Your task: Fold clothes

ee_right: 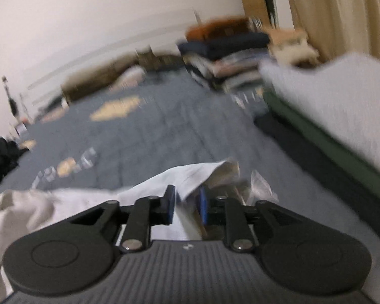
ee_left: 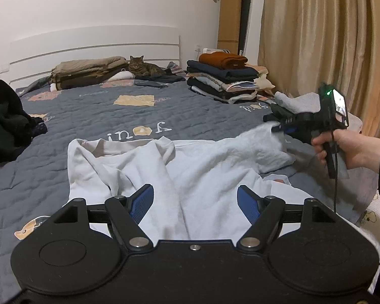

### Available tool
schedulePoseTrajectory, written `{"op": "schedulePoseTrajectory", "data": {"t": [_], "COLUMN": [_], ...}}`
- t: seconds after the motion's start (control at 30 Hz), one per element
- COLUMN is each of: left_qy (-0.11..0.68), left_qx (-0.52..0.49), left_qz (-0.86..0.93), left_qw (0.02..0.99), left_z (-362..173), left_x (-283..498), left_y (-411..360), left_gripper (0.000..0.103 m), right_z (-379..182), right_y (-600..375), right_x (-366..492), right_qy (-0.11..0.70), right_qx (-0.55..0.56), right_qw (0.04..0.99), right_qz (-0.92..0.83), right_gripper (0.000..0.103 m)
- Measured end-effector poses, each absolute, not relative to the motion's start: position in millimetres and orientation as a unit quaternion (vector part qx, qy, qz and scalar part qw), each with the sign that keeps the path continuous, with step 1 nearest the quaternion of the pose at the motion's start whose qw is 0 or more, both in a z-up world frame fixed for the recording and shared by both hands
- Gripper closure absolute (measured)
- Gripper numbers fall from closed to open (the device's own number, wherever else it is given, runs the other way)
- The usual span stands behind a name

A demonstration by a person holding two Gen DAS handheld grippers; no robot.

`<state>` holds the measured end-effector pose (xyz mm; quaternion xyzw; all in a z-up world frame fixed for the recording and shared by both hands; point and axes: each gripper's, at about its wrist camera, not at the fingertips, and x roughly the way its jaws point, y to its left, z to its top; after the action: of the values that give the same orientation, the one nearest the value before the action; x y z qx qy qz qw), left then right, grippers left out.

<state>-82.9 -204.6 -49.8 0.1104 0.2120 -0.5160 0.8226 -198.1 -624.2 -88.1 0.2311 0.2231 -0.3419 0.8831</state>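
A white sweatshirt (ee_left: 202,167) lies crumpled on the grey quilted bed cover (ee_left: 101,126). My left gripper (ee_left: 195,192) hovers just over its near part, jaws wide open with nothing between the blue pads. My right gripper (ee_left: 272,125), held by a hand (ee_left: 349,149) at the right, is shut on one corner of the sweatshirt and holds it lifted off the bed. In the blurred right wrist view, the white cloth (ee_right: 185,177) fills the narrow gap of the right gripper (ee_right: 186,197).
A tall stack of folded clothes (ee_left: 223,81) stands at the back right, with a grey folded pile (ee_left: 299,102) nearer. A cat (ee_left: 139,67) lies by folded blankets (ee_left: 88,72) at the headboard. Dark clothes (ee_left: 5,121) are heaped at the left. A curtain (ee_left: 316,38) hangs on the right.
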Motion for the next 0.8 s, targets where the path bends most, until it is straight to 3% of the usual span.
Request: {"op": "schedulePoseTrajectory", "data": {"t": [0.23,0.4,0.8], "left_qy": [0.212,0.21,0.208], "left_qx": [0.109,0.111,0.115], "left_qz": [-0.523,-0.532,-0.534], "left_qw": [0.818,0.812,0.811], "left_z": [-49.2,-49.6,-50.1], "left_x": [-83.6,-89.8,-94.7], "left_y": [-205.8,-208.2,-212.4], "left_gripper": [0.031,0.031,0.031], "right_z": [-66.6,-72.5,-102.3], "right_y": [-623.8,-617.3,-608.4], "right_x": [-229.8,-246.7,-247.4], "right_qy": [0.198,0.211,0.236], "right_qx": [0.306,0.372,0.323], "right_qw": [0.873,0.856,0.878], "right_qz": [-0.325,-0.291,-0.262], "right_gripper": [0.055,0.052,0.049]}}
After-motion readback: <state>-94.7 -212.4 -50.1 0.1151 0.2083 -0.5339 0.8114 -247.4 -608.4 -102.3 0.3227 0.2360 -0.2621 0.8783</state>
